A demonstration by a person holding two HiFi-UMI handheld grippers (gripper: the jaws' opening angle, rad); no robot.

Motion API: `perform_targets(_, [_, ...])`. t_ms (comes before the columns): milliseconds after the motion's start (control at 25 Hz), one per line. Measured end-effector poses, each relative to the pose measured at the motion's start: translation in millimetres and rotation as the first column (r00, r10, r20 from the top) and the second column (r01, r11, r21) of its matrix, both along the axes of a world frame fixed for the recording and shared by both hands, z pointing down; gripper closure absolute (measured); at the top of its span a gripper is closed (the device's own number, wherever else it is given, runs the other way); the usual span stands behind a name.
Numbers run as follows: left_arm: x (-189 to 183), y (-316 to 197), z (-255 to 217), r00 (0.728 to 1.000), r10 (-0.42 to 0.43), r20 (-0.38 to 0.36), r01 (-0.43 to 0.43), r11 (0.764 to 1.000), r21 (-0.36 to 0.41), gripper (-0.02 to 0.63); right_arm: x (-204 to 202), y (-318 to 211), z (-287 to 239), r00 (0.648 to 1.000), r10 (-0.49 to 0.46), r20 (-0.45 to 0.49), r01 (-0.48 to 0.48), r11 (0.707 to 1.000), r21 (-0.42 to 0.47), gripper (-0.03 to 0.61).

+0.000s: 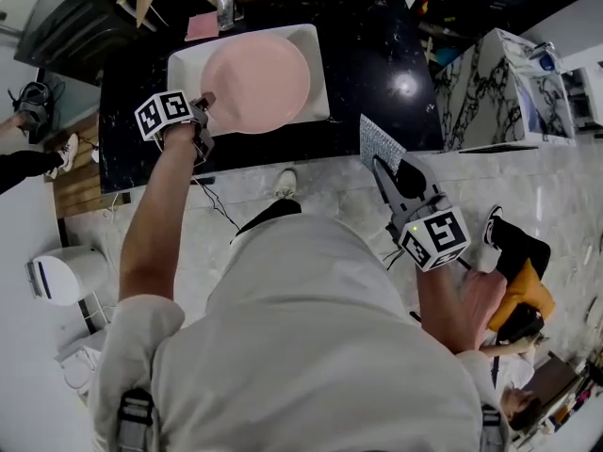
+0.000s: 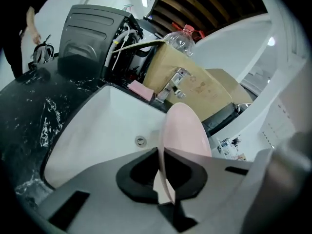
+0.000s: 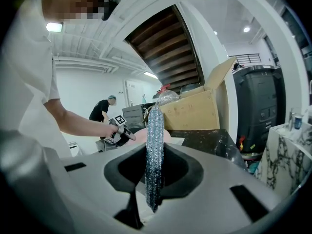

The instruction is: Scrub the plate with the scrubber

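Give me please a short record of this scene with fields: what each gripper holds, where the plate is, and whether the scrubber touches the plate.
left gripper: shut on the rim of the pink plate
right gripper: shut on the silvery scrubber
plate position: held over the white sink
scrubber position: near the front edge of the black counter, apart from the plate
contact: none, scrubbing not yet begun
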State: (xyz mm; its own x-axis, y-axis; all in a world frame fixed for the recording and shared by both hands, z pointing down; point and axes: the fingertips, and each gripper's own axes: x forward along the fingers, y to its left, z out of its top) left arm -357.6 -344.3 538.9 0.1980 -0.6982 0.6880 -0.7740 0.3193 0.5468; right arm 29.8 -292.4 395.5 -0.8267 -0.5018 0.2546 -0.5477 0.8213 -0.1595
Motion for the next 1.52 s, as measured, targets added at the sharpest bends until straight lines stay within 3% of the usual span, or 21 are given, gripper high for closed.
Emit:
perform_targets(280, [67, 17, -46, 0.995, 0.084, 0.047, -0.089, 0.991, 0.103, 0.6, 17, 5, -14, 1.0, -0.017, -0.004, 0.018, 0.998, 0.055, 0.502])
perform_targets(600, [161, 45, -84, 0.972, 0.188, 0.14, -0.213, 0.958, 0.191, 0.6, 28, 8, -27, 0.999, -0.039, -0.034, 0.043, 0.991, 0.13, 0.502])
perform_targets(840, [220, 60, -100, 0.949, 0.263, 0.175, -0.297, 0.93, 0.217, 0.6, 28, 11, -31, 0.993, -0.059, -0.098, 0.076, 0.981, 0.181, 0.502])
perform_targets(960, [243, 64, -109, 0.935, 0.281, 0.217, -0.33, 0.915, 0.234, 0.6, 30, 6, -30, 0.984, -0.036, -0.173, 0.076, 0.971, 0.225, 0.502])
perform_targets(1280, [301, 71, -121, 0.905, 0.347, 0.246, -0.406, 0.878, 0.255, 0.597, 43, -12, -32, 0.92, 0.071, -0.386, 0.081, 0.929, 0.362, 0.502])
perform_targets(1400, [317, 76, -119, 0.893, 0.37, 0.255, -0.431, 0.867, 0.249, 0.594, 50, -13, -28, 0.868, 0.124, -0.481, 0.095, 0.908, 0.407, 0.502])
perform_targets(1520, [331, 80, -117, 0.884, 0.39, 0.257, -0.45, 0.859, 0.244, 0.594, 46, -5, -20, 0.796, 0.164, -0.582, 0.162, 0.869, 0.468, 0.502])
